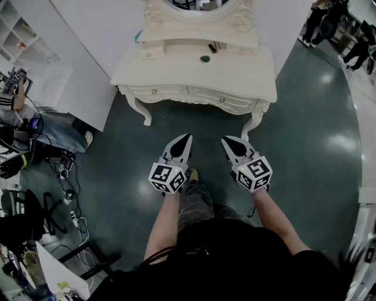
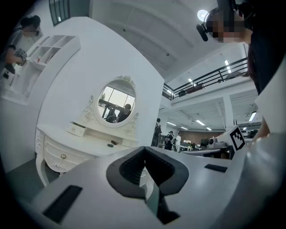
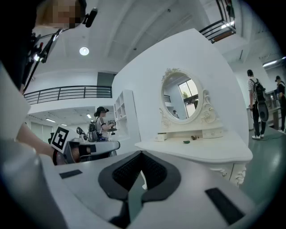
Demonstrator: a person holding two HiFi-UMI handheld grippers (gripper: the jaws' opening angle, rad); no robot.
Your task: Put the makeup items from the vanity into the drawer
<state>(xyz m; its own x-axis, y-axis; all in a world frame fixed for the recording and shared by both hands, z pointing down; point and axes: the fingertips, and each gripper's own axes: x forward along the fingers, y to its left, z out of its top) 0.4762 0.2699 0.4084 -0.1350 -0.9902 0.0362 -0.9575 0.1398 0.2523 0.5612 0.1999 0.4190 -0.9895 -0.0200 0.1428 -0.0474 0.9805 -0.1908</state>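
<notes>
The white vanity stands ahead of me with its oval mirror at the back and its front drawers closed. On its top lie a small green item and a dark brown item. In the right gripper view the vanity shows at the right with the green item on it. My left gripper and right gripper hang side by side over the floor, short of the vanity. Both are shut and hold nothing. The left gripper and right gripper each show their tips meeting.
A white shelf unit stands at the left. A person sits by it, with cables and gear strewn on the dark green floor. More people stand at the far right. The vanity's curved legs flank the knee space.
</notes>
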